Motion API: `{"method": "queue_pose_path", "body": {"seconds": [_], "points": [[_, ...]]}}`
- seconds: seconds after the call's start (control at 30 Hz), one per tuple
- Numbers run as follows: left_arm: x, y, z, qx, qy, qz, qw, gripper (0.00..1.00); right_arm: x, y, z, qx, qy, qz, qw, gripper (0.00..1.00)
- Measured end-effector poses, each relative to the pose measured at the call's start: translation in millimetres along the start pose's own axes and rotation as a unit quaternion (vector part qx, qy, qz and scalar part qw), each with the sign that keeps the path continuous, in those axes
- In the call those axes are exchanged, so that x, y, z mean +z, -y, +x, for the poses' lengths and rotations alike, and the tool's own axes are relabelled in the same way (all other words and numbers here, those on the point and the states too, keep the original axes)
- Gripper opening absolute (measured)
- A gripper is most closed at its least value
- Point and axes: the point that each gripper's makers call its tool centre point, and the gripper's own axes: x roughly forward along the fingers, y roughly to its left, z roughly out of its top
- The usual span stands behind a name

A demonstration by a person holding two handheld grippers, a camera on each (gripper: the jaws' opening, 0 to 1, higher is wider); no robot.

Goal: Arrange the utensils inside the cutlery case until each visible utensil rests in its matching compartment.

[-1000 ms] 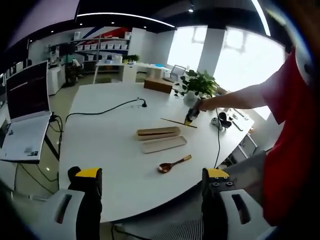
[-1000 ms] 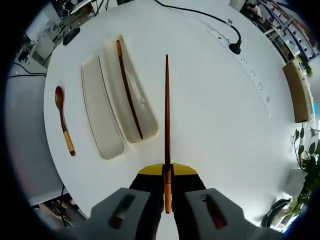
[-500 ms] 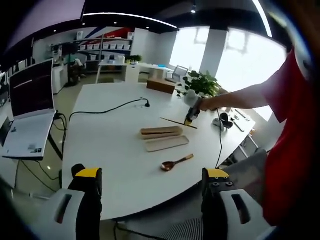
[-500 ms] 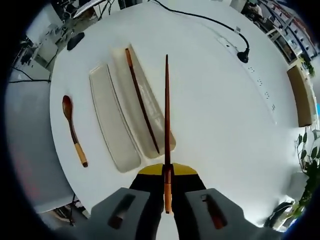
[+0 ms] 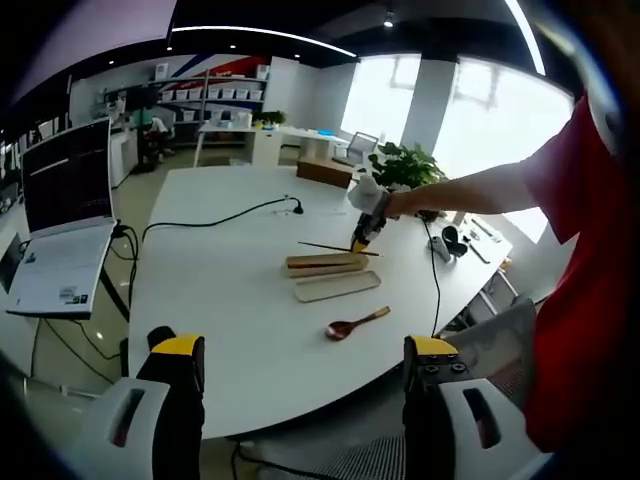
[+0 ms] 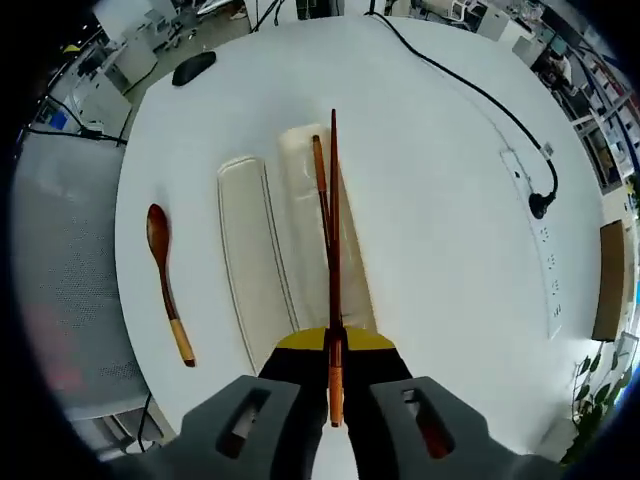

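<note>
The cutlery case lies on the white table as two long pale halves side by side. One half (image 6: 300, 165) holds a dark wooden chopstick (image 6: 319, 180); the other half (image 6: 252, 262) lies bare beside it. My right gripper (image 6: 333, 350) is shut on a second chopstick (image 6: 333, 230), which hovers lengthwise over the half with the first one. A wooden spoon (image 6: 168, 288) lies on the table left of the case. In the left gripper view, the right gripper (image 5: 363, 230) hangs above the case (image 5: 322, 264), with the spoon (image 5: 355, 324) nearer. My left gripper (image 5: 305, 346) is open, short of the table edge.
A black cable (image 6: 455, 75) runs to a plug (image 6: 541, 205) by a white power strip (image 6: 548, 262). A black mouse (image 6: 192, 67) lies at the far end. A laptop (image 5: 62, 220) stands on a side stand at left. A person's red sleeve (image 5: 580, 250) is at right.
My right gripper has carried its chopstick sideways until it is over the case half that holds the other chopstick. The left gripper has barely moved.
</note>
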Motion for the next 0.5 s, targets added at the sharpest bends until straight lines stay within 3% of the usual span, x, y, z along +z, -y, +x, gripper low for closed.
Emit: {"method": "queue_pose_path", "body": {"seconds": [0.1, 0.17, 0.2, 0.3, 0.5], "points": [[2.8, 1.7, 1, -0.001, 0.001, 0.004, 1.0000, 0.84, 2.6, -1, 7, 0.004, -0.005, 0.011, 0.9999, 0.00], [4.3, 3.2, 1, -0.001, 0.003, 0.005, 1.0000, 0.84, 5.6, 2, 10, -0.003, -0.004, -0.019, 0.9998, 0.00], [4.8, 3.6, 0, -0.001, 0.005, 0.005, 1.0000, 0.84, 7.5, -1, 11, 0.001, -0.006, -0.010, 0.9999, 0.00], [1.9, 1.4, -2, 0.005, 0.001, 0.004, 1.0000, 0.84, 17.6, -2, 11, 0.004, 0.008, -0.008, 0.9999, 0.00], [-2.7, -1.1, -6, 0.013, -0.004, -0.003, 0.9999, 0.84, 17.3, -3, 18, 0.007, -0.001, -0.014, 0.9999, 0.00]]}}
